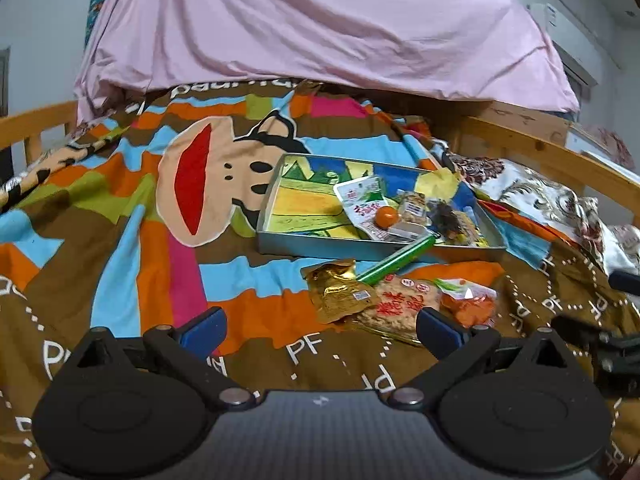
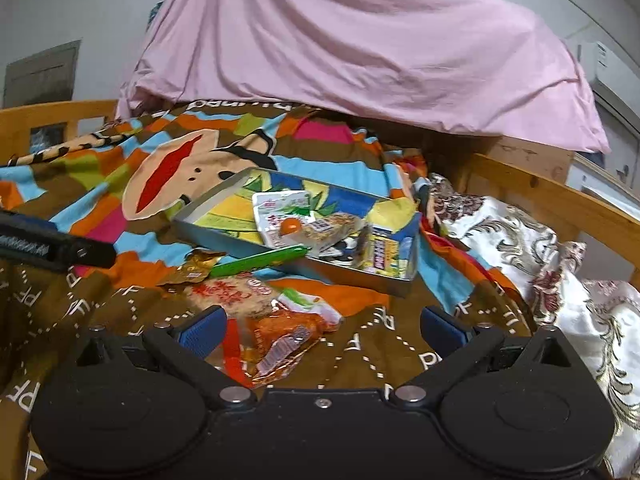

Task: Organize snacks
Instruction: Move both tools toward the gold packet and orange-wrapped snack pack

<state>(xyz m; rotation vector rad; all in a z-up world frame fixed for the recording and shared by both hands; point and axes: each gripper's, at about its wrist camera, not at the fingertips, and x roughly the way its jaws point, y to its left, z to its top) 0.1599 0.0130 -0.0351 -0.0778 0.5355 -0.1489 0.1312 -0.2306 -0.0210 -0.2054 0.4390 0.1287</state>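
A metal tray point(image 1: 280, 246) point(image 2: 208, 236) with a colourful lining lies on the bedspread and holds several snack packets and a small orange ball point(image 1: 386, 216) point(image 2: 290, 225). In front of it lie a gold packet point(image 1: 338, 290) point(image 2: 194, 268), a green stick pack point(image 1: 396, 260) point(image 2: 260, 260) leaning on the tray rim, a rice-cracker packet point(image 1: 400, 306) point(image 2: 236, 292) and an orange packet point(image 1: 468, 300) point(image 2: 280, 340). My left gripper point(image 1: 320, 330) is open and empty, just short of the loose packets. My right gripper point(image 2: 322, 330) is open over the orange packet, gripping nothing.
A pink sheet point(image 1: 320, 28) hangs behind. Wooden bed rails point(image 1: 540, 148) point(image 2: 560, 196) run along both sides. A floral cloth point(image 2: 540, 248) is bunched at the right. The left gripper shows as a dark bar point(image 2: 48, 246) in the right wrist view.
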